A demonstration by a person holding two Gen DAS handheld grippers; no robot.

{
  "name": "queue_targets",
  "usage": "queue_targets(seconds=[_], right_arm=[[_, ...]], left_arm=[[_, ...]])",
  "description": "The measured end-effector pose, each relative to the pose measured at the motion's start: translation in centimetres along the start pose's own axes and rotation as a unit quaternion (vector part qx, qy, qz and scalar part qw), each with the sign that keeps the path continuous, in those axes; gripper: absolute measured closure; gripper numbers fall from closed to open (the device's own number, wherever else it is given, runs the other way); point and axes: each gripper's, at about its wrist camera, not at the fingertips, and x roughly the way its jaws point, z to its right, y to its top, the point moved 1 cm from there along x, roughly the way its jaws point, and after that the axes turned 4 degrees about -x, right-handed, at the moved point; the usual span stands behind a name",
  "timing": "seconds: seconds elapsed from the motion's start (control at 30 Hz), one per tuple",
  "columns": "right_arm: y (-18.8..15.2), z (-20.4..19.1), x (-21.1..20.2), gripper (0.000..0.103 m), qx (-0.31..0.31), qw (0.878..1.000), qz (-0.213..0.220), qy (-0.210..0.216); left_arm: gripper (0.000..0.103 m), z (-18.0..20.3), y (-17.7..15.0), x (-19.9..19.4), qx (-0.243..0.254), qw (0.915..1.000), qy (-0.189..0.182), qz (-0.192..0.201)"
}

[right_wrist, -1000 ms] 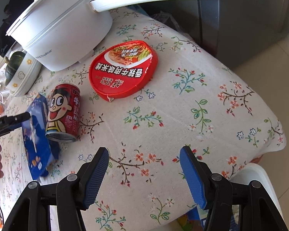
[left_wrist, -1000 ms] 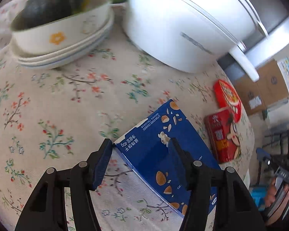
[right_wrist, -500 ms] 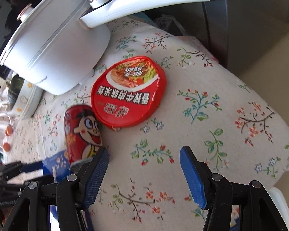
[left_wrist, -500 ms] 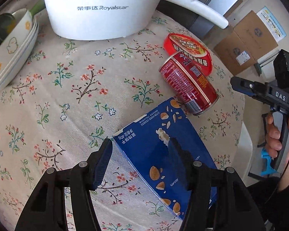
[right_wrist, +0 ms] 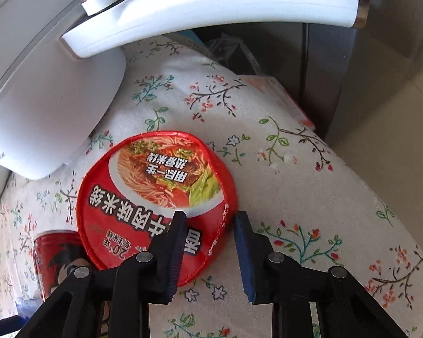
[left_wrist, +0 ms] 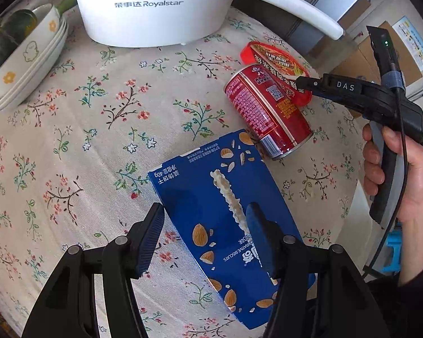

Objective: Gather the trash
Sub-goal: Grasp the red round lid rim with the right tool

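My left gripper [left_wrist: 206,222] is shut on a blue almond-biscuit box [left_wrist: 211,191], held tilted over the floral tablecloth [left_wrist: 70,140]. Just beyond the box, a red drink can [left_wrist: 268,112] lies on its side. Behind the can a red noodle-cup lid [right_wrist: 155,186] rests flat on the cloth. My right gripper [right_wrist: 210,221] is down at the lid's near right edge. Its jaws are closing with the lid's rim between them, and the pads are not clearly pressing. The can [right_wrist: 56,253] shows at the lower left of the right wrist view. A hand [left_wrist: 394,174] holds the right gripper's grip.
A white Royalstar pot [left_wrist: 155,8] stands at the back, and its long handle [right_wrist: 211,8] reaches out above the lid. Stacked flowered bowls [left_wrist: 33,53] with a dark green squash sit at the far left. The table edge drops off right of the lid. Cardboard boxes [left_wrist: 380,53] stand on the floor.
The right gripper moved in low over the lid and its jaws narrowed around the rim. The left gripper carried the blue box across the table and turned a little.
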Motion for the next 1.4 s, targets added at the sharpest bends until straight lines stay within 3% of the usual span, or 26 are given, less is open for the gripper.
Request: queue_targets(seconds=[0.07,0.23,0.3,0.33,0.43,0.57,0.63,0.7,0.83,0.93,1.13,1.27,1.3,1.33,1.37,1.4], right_arm=[[-0.5,0.2,-0.5,0.083,0.005,1.0,-0.012,0.001],[-2.8,0.9,-2.1,0.083,0.005,1.0,-0.022,-0.014],[-4.1,1.4,-2.4,0.087,-0.001,0.999,-0.039,-0.028],[-4.8,1.4,-2.7,0.094,-0.013,0.998,-0.037,-0.042],[-6.4,1.0,-3.7,0.094,-0.042,0.996,-0.045,-0.065],[-7.4,1.5,-5.2,0.087,-0.027,0.999,-0.032,-0.011],[-7.3,1.8,-6.4,0.071,-0.022,1.0,-0.012,-0.005],[-6.8,1.8,-7.4,0.061,-0.007,1.0,0.007,-0.001],[-5.2,1.5,-8.5,0.05,0.02,0.999,0.037,0.019],[-3.6,1.6,-7.2,0.043,0.029,0.999,0.042,0.011],[-1.7,3.9,-4.8,0.043,0.063,0.996,0.035,-0.054],[-2.5,5.3,-3.3,0.043,0.062,0.994,0.001,-0.085],[-2.7,5.4,-3.4,0.044,0.057,0.995,0.004,-0.085],[-2.8,5.3,-3.5,0.052,0.048,0.995,0.001,-0.091],[-2.9,5.1,-3.8,0.064,0.035,0.995,-0.001,-0.092],[-3.0,4.8,-3.9,0.088,0.026,0.996,-0.005,-0.082]], left_arm=[[0.04,0.6,-0.1,0.0,0.009,0.9999,0.009,-0.001],[0.04,1.3,0.0,-0.4,0.018,0.9998,0.003,0.006],[0.04,1.0,-0.2,-0.6,0.017,0.9998,0.008,0.007],[0.04,0.7,-0.3,-0.8,0.016,0.9998,0.012,0.008],[0.04,0.4,-0.5,-1.3,0.013,0.9996,0.021,0.013],[0.04,0.3,-1.3,-2.6,0.018,0.9995,0.008,0.025],[0.04,0.4,-1.8,-3.0,0.023,0.9993,0.008,0.029],[0.04,0.5,-2.0,-3.0,0.028,0.9992,0.01,0.028],[0.04,0.4,-1.7,-2.2,0.025,0.9994,0.016,0.018],[0.04,0.3,-1.2,-2.1,0.015,0.9996,0.008,0.022],[0.04,0.5,-0.8,-1.8,0.014,0.9996,0.013,0.023],[0.04,0.2,-0.4,-1.0,0.013,0.9996,0.022,0.015],[0.04,0.1,-0.3,-0.9,0.011,0.9996,0.023,0.014],[0.04,0.1,-0.2,-0.8,0.009,0.9996,0.022,0.014],[0.04,0.2,-0.1,-0.8,0.008,0.9997,0.018,0.014],[0.04,0.3,0.0,-0.7,0.01,0.9997,0.016,0.015]])
